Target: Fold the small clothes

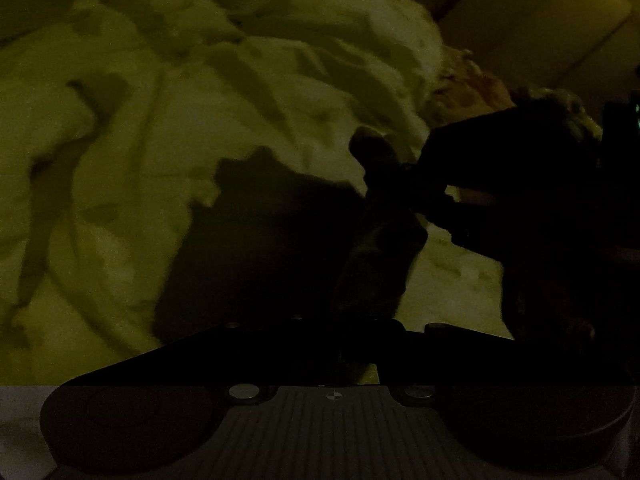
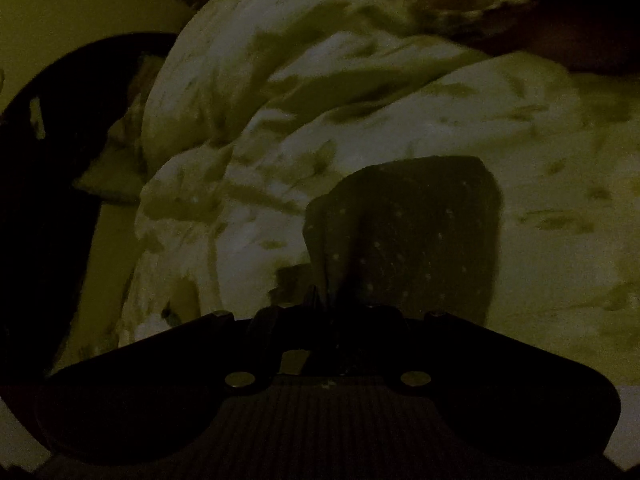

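Note:
The scene is very dark. A small dark garment with pale dots (image 2: 416,232) hangs and spreads in front of my right gripper (image 2: 332,316), which is shut on its near edge. In the left wrist view the same dark garment (image 1: 376,248) runs from my left gripper (image 1: 344,344), shut on it, up to the right gripper's dark body (image 1: 480,176). The cloth is stretched between the two grippers above a rumpled pale bedcover (image 1: 160,128).
The pale patterned bedcover (image 2: 400,100) fills most of both views in heavy folds. A brownish fuzzy item (image 1: 472,88) lies at the cover's far right edge. A dark round shape (image 2: 52,160) stands at the left of the right wrist view.

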`<control>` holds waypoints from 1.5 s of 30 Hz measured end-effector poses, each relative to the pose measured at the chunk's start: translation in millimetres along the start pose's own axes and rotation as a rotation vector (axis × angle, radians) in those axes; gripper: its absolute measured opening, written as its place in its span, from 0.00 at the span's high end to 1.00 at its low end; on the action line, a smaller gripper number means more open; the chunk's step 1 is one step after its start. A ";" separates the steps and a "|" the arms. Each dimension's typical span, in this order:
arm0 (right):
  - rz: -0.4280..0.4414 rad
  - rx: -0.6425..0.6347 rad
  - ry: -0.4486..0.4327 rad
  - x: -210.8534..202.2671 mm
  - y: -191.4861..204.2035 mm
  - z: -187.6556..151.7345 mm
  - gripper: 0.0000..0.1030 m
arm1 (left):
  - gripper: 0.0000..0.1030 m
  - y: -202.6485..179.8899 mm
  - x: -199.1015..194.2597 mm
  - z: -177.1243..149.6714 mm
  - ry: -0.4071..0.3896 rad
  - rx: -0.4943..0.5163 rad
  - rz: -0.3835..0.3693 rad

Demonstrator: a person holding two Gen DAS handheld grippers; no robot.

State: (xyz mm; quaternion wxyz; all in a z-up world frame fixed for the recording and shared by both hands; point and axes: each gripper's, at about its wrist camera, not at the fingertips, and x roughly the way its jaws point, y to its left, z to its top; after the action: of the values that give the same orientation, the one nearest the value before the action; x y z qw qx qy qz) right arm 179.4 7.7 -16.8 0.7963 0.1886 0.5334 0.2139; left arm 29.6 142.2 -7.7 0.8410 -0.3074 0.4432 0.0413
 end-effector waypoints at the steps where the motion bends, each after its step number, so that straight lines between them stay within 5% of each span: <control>1: 0.000 -0.015 0.010 5.2 6.7 -2.0 0.88 | 0.36 5.2 -0.7 -0.5 0.001 -0.017 0.007; 11: -0.027 -0.077 0.122 51.9 41.3 -23.7 0.88 | 0.36 69.4 7.1 -9.6 0.061 -0.289 0.035; 18: -0.026 -0.078 0.172 69.2 51.2 -36.5 0.76 | 0.36 101.4 13.9 -14.3 0.091 -0.408 0.057; 21: -0.022 -0.041 0.161 68.1 49.3 -39.4 0.56 | 0.36 114.4 16.1 -18.9 0.110 -0.468 0.058; 27: 0.023 0.043 0.090 39.6 32.7 -39.8 0.59 | 0.42 131.3 10.9 -21.7 0.097 -0.482 0.128; 30: 0.020 0.097 0.042 15.7 11.8 -42.7 0.64 | 0.36 144.9 -0.1 -18.5 0.070 -0.528 0.146; 36: -0.059 0.092 0.036 -14.3 -28.8 -62.0 0.72 | 0.30 113.3 -24.8 11.0 -0.015 -0.279 0.025; 40: -0.071 0.091 0.053 -22.7 -42.2 -80.2 0.72 | 0.28 74.3 -7.9 28.8 0.019 -0.100 -0.053; 45: -0.022 0.064 0.091 -15.1 -36.0 -91.4 0.72 | 0.17 51.5 26.0 39.7 0.087 -0.009 -0.104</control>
State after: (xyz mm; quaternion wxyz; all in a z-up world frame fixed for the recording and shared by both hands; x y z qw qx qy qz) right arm 94.3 -24.0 -57.1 0.7672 0.1982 0.5775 0.1965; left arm 56.3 200.5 -35.8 0.8205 -0.3355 0.4626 -0.0140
